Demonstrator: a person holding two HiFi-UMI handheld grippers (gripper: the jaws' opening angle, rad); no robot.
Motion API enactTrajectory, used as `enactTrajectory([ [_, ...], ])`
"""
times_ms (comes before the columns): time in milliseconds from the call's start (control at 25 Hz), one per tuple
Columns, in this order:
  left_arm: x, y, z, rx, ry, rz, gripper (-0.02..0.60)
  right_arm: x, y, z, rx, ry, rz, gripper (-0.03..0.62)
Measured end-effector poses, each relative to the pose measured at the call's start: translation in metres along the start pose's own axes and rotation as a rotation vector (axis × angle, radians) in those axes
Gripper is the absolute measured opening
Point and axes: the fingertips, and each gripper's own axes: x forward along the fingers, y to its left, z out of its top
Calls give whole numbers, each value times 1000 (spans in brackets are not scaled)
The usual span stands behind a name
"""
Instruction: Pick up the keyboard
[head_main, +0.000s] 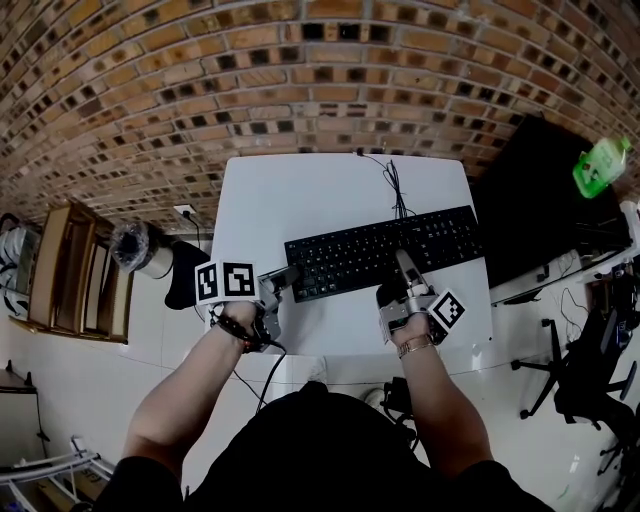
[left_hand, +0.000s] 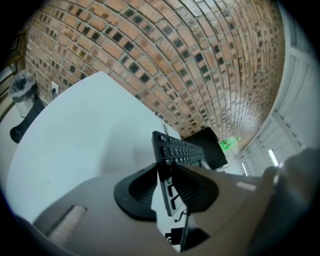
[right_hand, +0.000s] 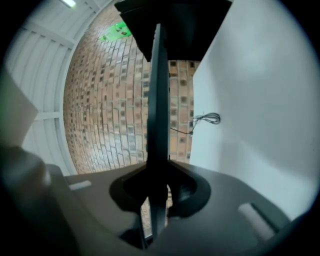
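A black keyboard (head_main: 385, 250) lies slanted across the near half of the white table (head_main: 300, 190). My left gripper (head_main: 290, 277) is shut on its left end, where the left gripper view shows the keyboard's edge (left_hand: 177, 147) pinched between the dark pads (left_hand: 140, 187). My right gripper (head_main: 405, 268) grips the near long edge towards the right. In the right gripper view the keyboard (right_hand: 157, 100) runs edge-on straight through the closed jaws. Its cable (head_main: 395, 185) trails over the table towards the wall.
A brick wall (head_main: 300, 70) stands behind the table. Right of the table are a black panel (head_main: 530, 200), a green bottle (head_main: 600, 165) and an office chair (head_main: 590, 380). On the left stand a wooden shelf (head_main: 70, 270) and a lined bin (head_main: 135, 248).
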Motion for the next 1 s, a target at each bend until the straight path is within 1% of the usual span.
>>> enactTrajectory([
  [120, -10, -24, 9, 39, -47, -75, 101, 3, 34, 6, -37, 0, 40, 63],
  [240, -26, -47, 16, 81, -86, -130, 103, 4, 66, 11, -69, -5, 79, 63],
  [320, -39, -58, 21, 104, -115, -152, 109, 3, 87, 13, -91, -9, 101, 64],
  [440, -60, -68, 30, 150, -172, -159, 106, 3, 120, 17, -133, -17, 133, 64],
  [520, -76, -72, 36, 190, -221, -150, 103, 1, 142, 19, -172, -22, 150, 64],
  [600, -92, -75, 44, 250, -282, -125, 88, -2, 163, 21, -220, -26, 161, 63],
  [720, -119, -84, 56, 360, -394, -73, 54, -9, 190, 23, -284, -39, 175, 63],
  [880, -148, -111, 65, 524, -533, 1, 7, -27, 222, 33, -359, -64, 192, 64],
  [1000, -167, -127, 68, 620, -623, 50, 6, -40, 237, 38, -410, -83, 195, 64],
])
